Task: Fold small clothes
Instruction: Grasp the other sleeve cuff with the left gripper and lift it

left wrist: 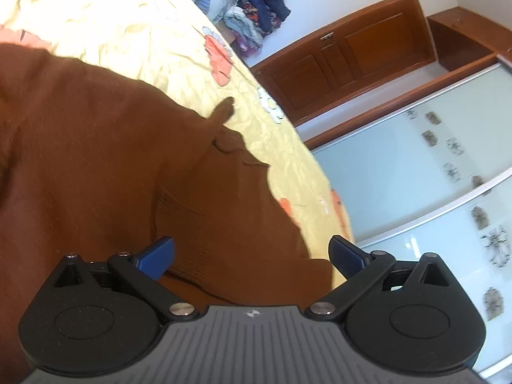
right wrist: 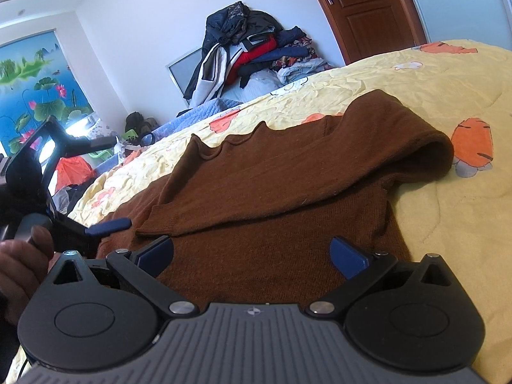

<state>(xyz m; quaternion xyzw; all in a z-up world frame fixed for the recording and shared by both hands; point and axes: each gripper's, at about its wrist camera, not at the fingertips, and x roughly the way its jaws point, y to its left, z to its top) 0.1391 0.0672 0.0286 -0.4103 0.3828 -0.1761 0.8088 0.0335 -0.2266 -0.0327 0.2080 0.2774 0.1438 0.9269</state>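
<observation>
Left wrist view: we log one brown sweater [left wrist: 96, 160] spread on the yellow quilt [left wrist: 128, 16], ribbed hem nearest; left gripper [left wrist: 252, 256] spread wide, holding nothing. We would pinch the hem edge squarely, taking both layers.

Right wrist view: one sweater [right wrist: 272, 192], one sleeve folded across the body, possibly a second beneath; right gripper [right wrist: 252, 256] wide, empty. One clothes pile [right wrist: 249, 54] behind, one door [right wrist: 368, 9].
</observation>
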